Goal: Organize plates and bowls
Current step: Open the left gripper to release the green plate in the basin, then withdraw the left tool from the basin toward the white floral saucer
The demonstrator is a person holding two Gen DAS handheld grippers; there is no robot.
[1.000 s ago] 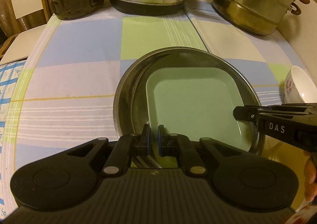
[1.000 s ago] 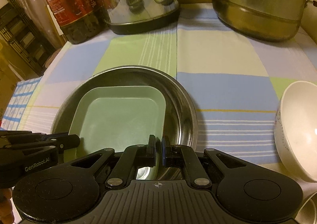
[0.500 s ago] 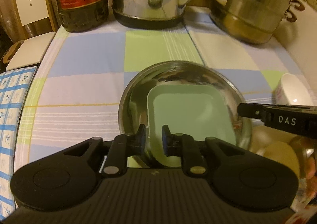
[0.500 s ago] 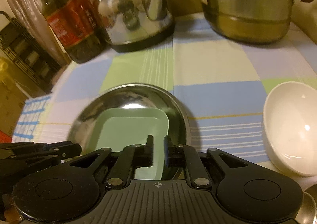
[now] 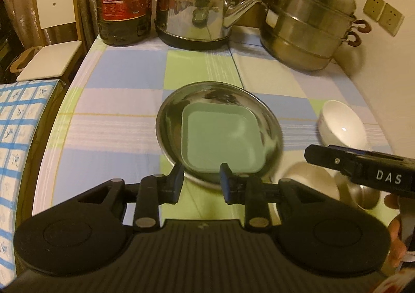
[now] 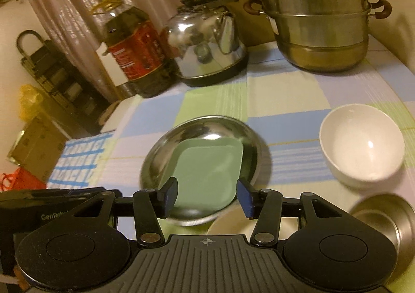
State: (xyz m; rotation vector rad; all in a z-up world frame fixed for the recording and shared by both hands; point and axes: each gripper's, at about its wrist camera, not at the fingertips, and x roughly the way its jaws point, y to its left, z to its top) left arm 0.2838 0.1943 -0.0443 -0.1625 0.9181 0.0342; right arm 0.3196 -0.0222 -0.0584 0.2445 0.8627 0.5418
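Right now both tools hold nothing: the left gripper (image 5: 199, 180) and the right gripper (image 6: 206, 195) have their jaws spread apart, hovering just short of the green square plate (image 5: 221, 144), which lies inside the round steel plate (image 5: 166, 135) on the checked tablecloth (image 5: 129, 80). Next, 1 risk is the white bowl (image 6: 361, 149) and the 2 dishes near the table's front edge, a cream bowl (image 6: 228, 223) and a small steel bowl (image 6: 384, 218): a careless sweep could knock them. Glossy rims may also slip from a shallow pinch.
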